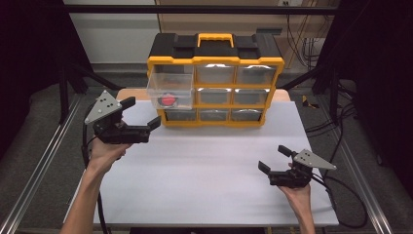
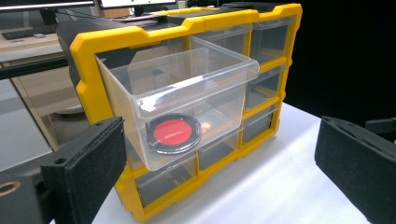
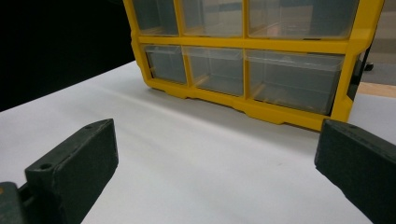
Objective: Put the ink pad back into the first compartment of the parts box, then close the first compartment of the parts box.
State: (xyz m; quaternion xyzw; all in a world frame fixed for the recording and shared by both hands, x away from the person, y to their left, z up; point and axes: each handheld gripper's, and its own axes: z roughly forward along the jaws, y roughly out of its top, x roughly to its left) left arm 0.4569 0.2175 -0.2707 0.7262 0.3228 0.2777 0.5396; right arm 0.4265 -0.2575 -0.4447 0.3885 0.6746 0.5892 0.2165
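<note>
Left gripper (image 1: pixel 142 113), jaws spread and holding nothing, points at the pulled-out clear drawer (image 2: pixel 187 100) just ahead of it; a red-capped round object (image 2: pixel 173 133) lies inside. The yellow organizer (image 1: pixel 214 61) stands beyond. Right gripper (image 1: pixel 274 158), jaws likewise apart and unloaded, hovers above the white tabletop (image 1: pixel 204 175), well short of the organizer.

In the right gripper view the top edge is cutting off the yellow organizer (image 3: pixel 243 44). In the left gripper view, the clear drawer (image 2: pixel 187 93) is blurring the red-capped disc (image 2: pixel 173 133) behind its front wall.
</note>
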